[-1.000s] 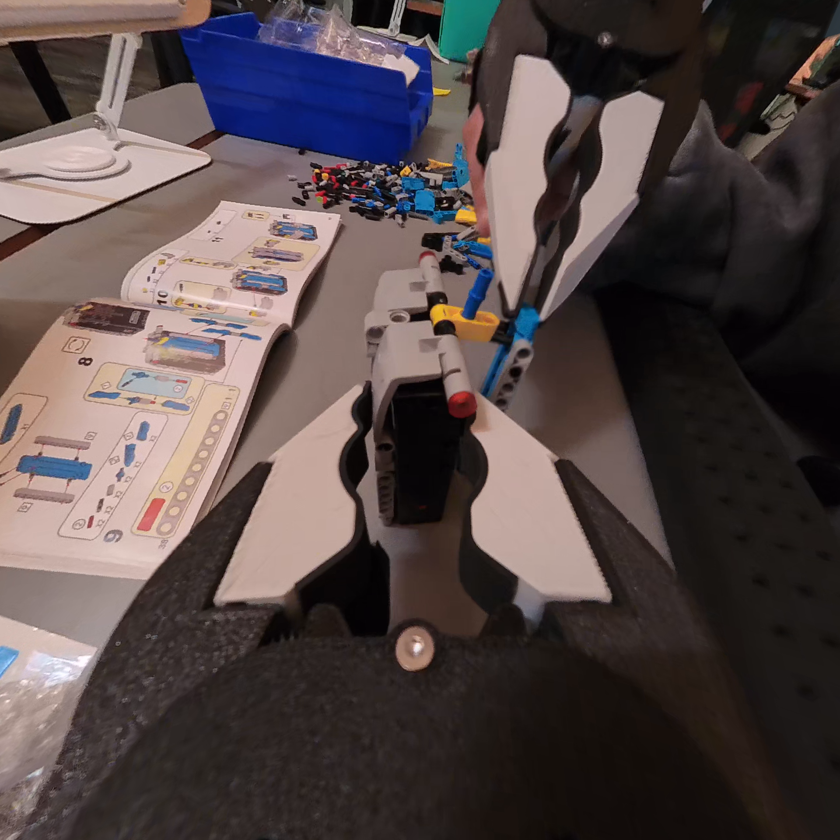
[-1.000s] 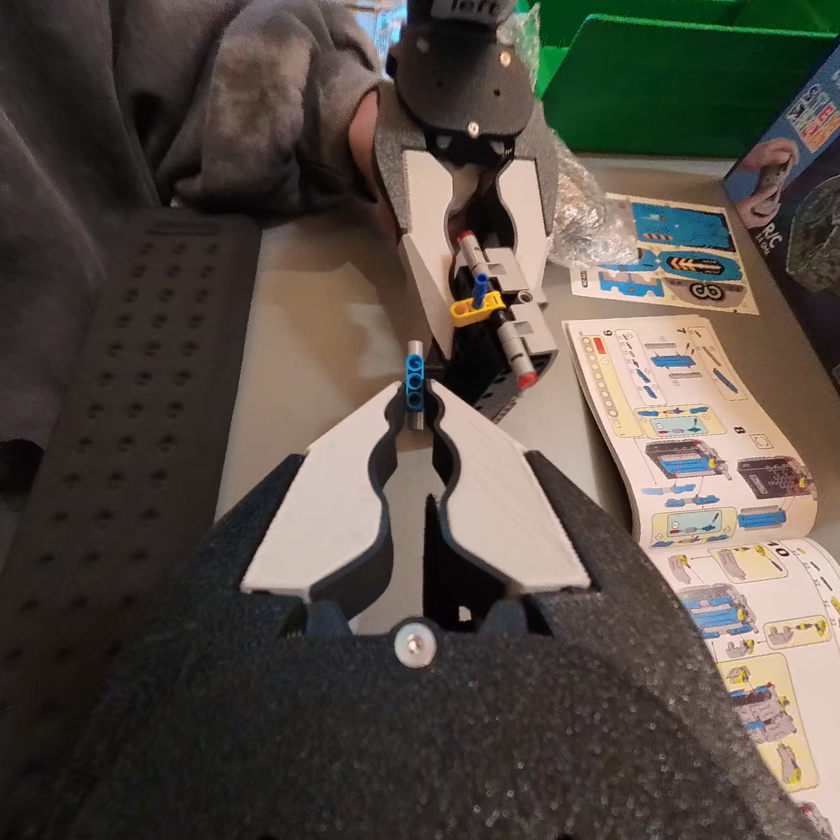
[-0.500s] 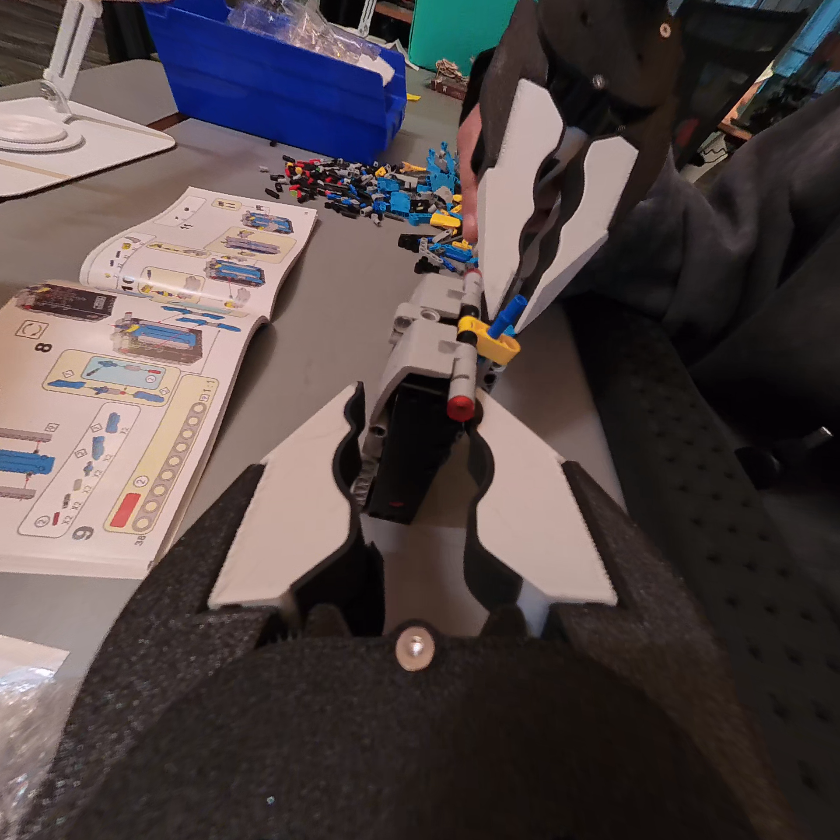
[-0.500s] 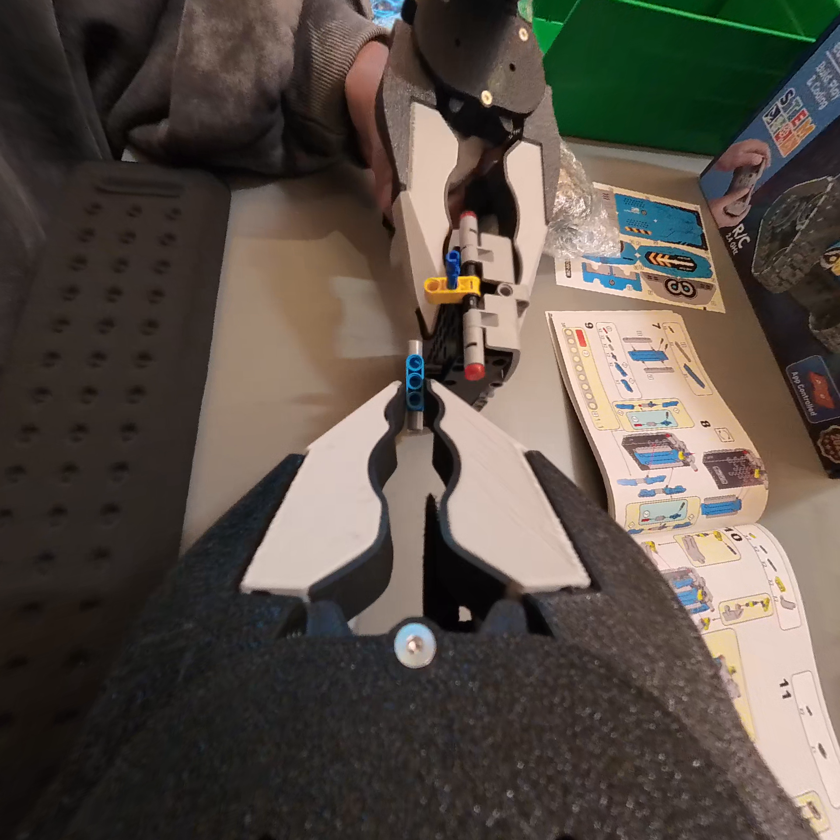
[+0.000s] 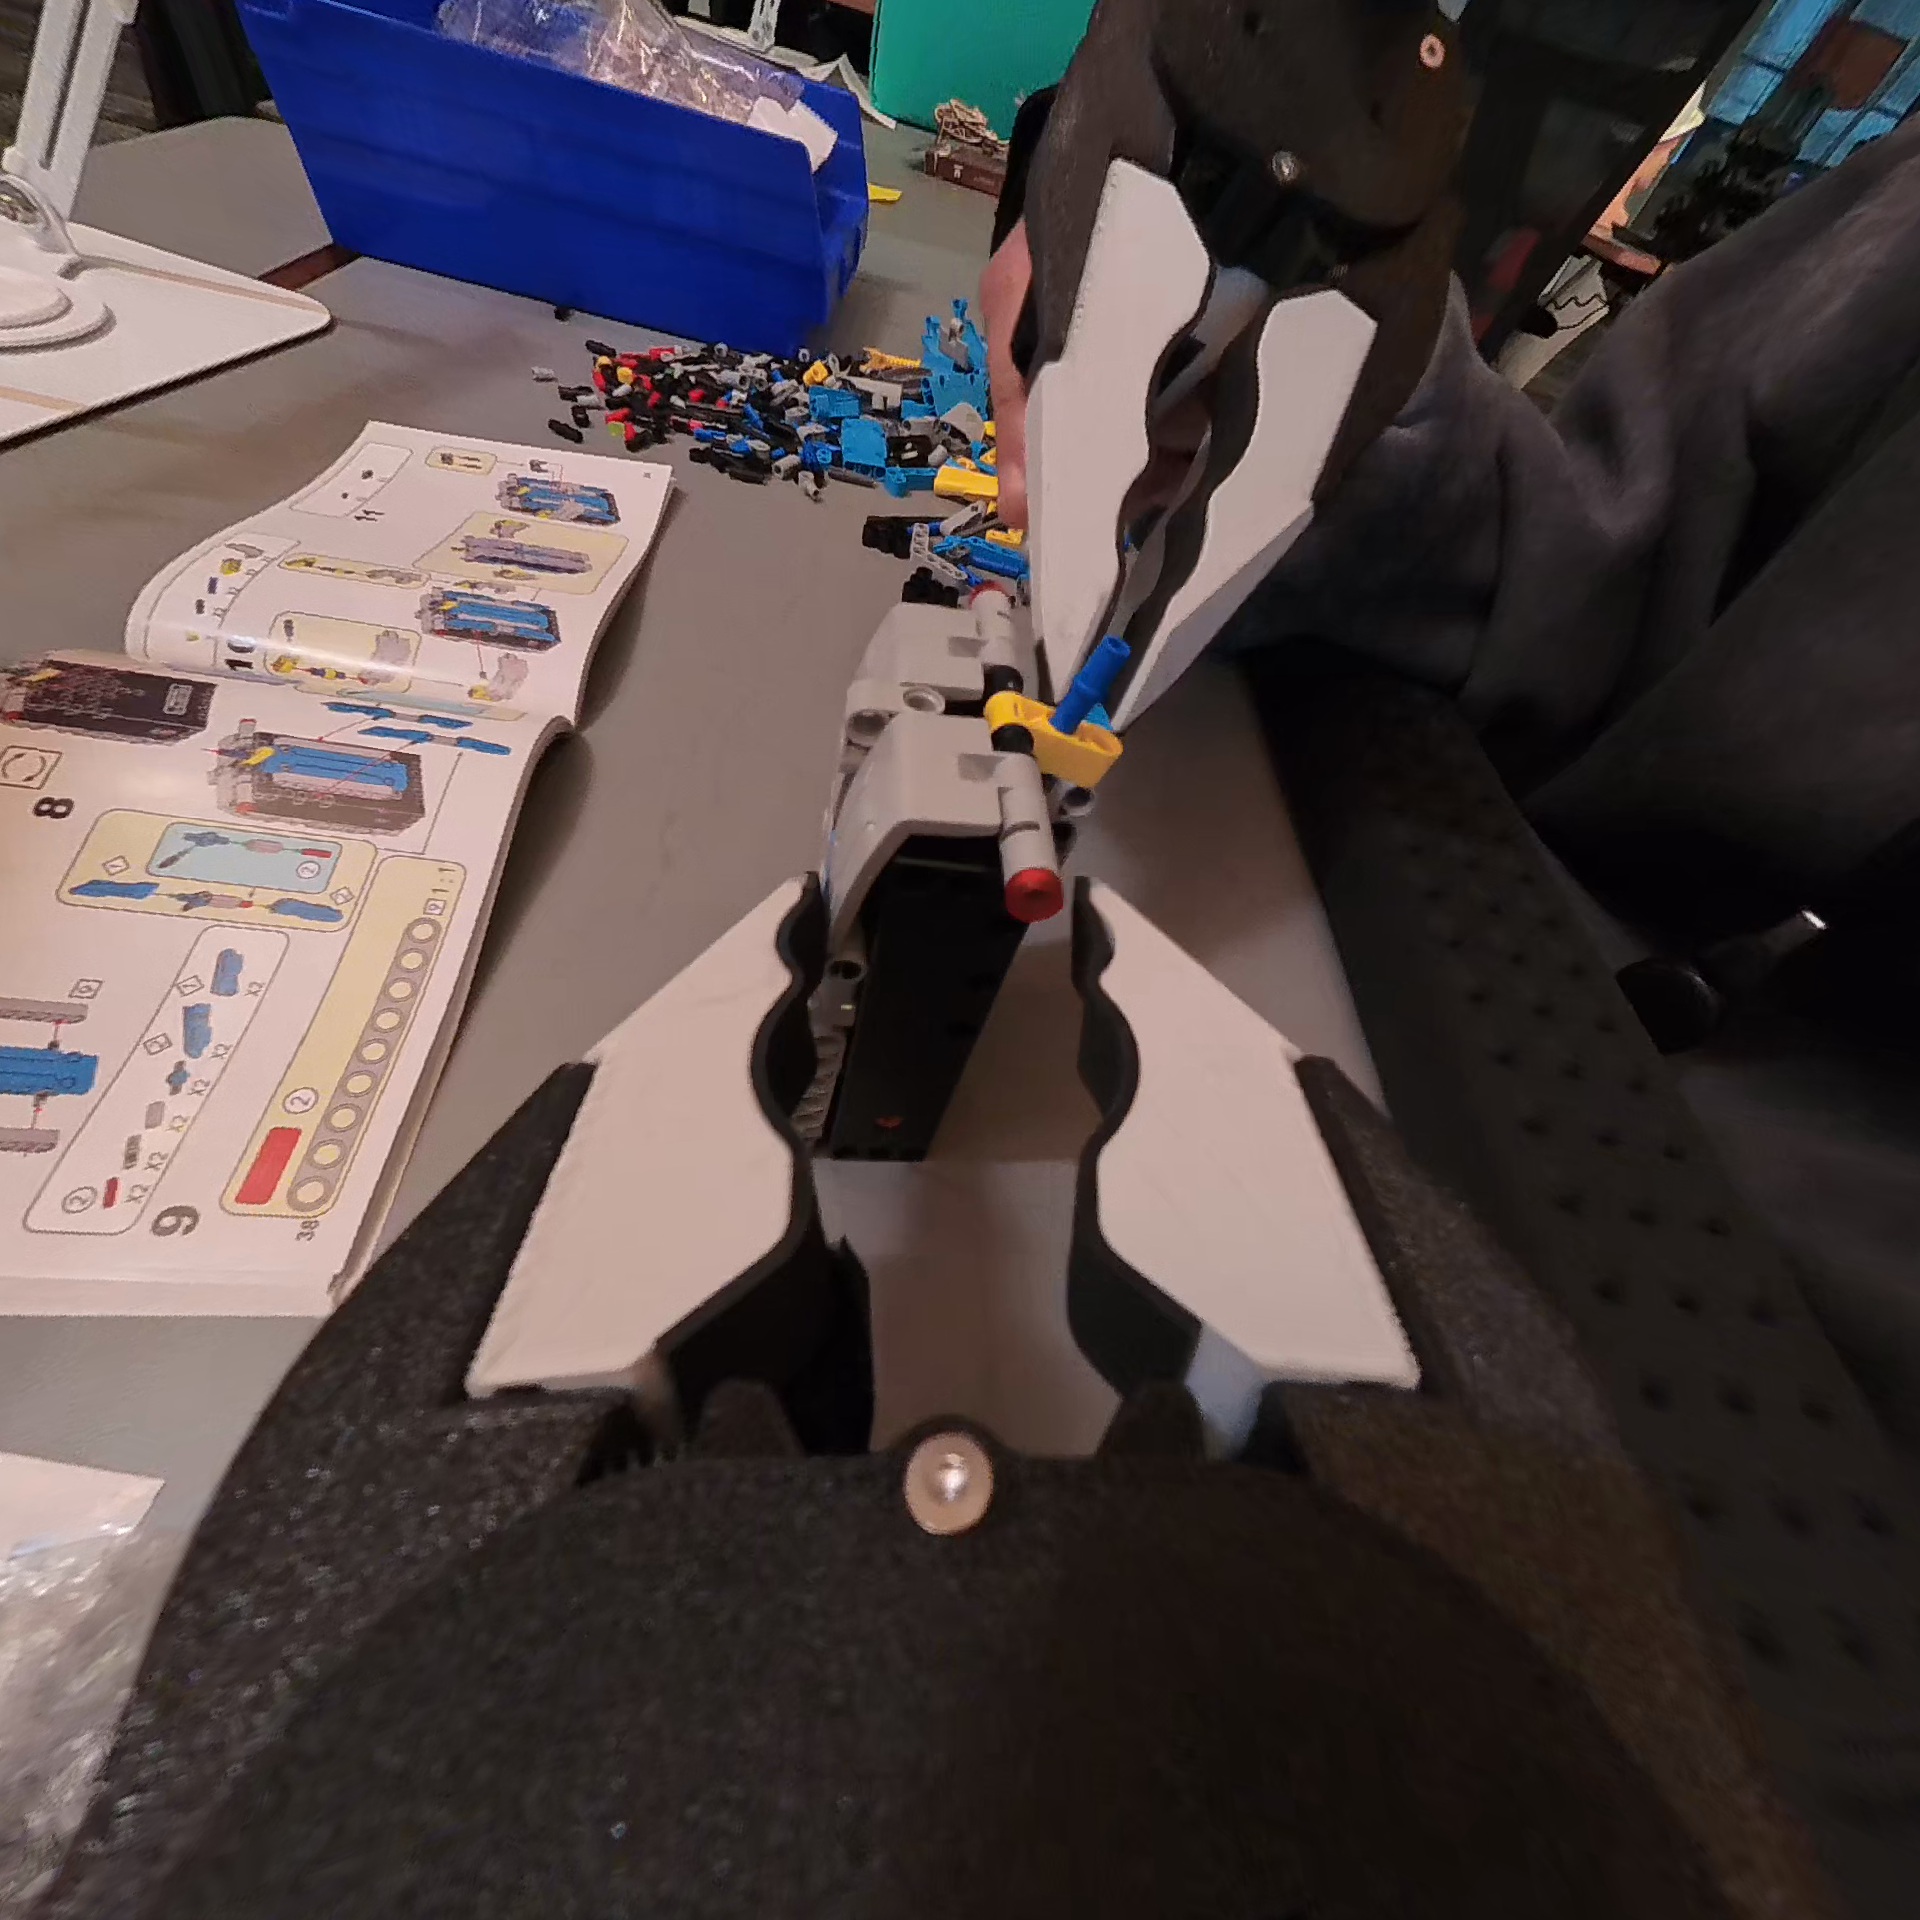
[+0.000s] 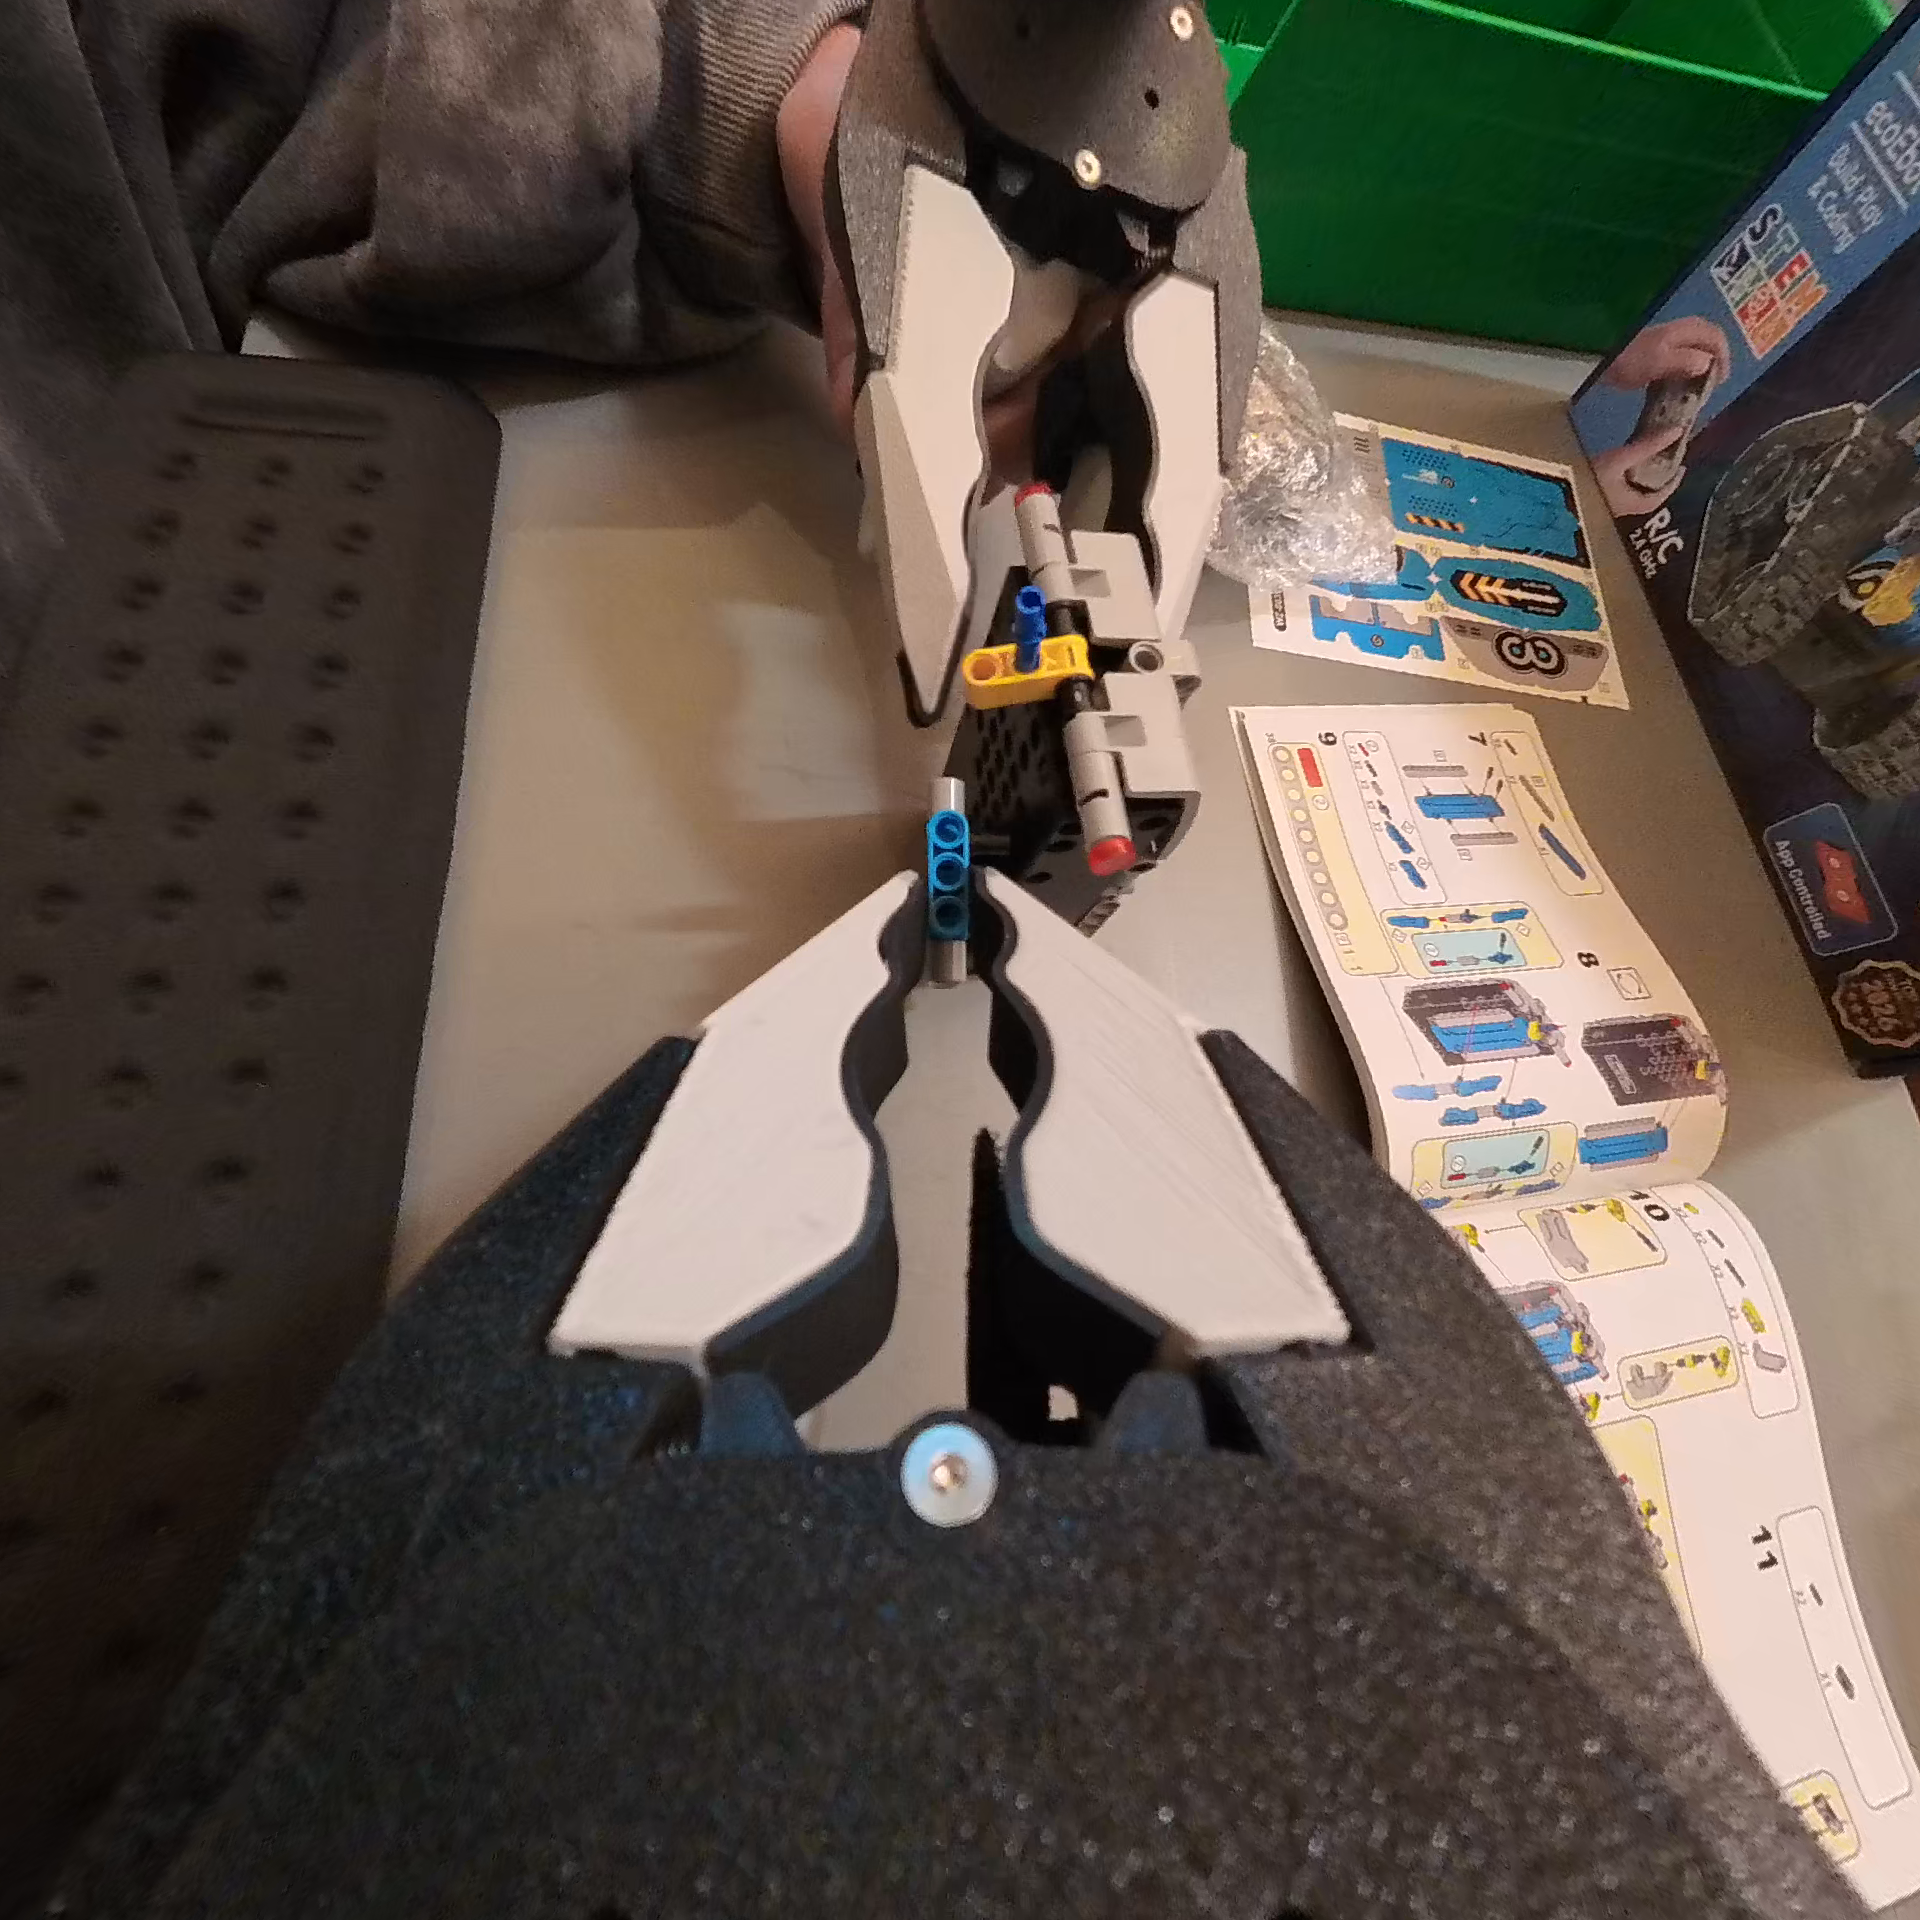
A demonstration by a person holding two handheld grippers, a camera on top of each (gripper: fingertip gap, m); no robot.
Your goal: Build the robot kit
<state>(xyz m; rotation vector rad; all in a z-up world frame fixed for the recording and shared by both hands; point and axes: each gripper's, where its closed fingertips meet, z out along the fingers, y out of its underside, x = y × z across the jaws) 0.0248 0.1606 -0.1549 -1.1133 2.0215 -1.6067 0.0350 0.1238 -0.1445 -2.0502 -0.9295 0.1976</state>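
My left gripper [image 5: 940, 904] is shut on a black and grey brick assembly [image 5: 914, 790], one finger on each side of its black block, just above the table. The assembly carries a grey axle with red ends, a yellow connector [image 5: 1070, 743] and a blue pin [image 5: 1086, 681]. My right gripper [image 6: 948, 883] is shut on a small blue three-hole beam [image 6: 948, 862] with a grey axle through it. The beam's tip is close beside the assembly [image 6: 1132, 748], just below the yellow connector [image 6: 1013, 665]. In the left wrist view the right gripper [image 5: 1091, 701] comes down from above and the beam is hidden.
An open instruction booklet [image 5: 312, 779] lies beside the assembly. A pile of loose parts [image 5: 790, 416] and a blue bin [image 5: 561, 177] are behind it. A black perforated mat [image 6: 208, 831], a sticker sheet [image 6: 1455, 582], a product box [image 6: 1818, 623] and a green bin [image 6: 1507, 156] surround the work spot. About 5 centimetres separates my left fingertips from my right.
The right gripper has brought the blue beam closer to the assembly, near the yellow connector. The left gripper has turned the assembly a little and still holds it.
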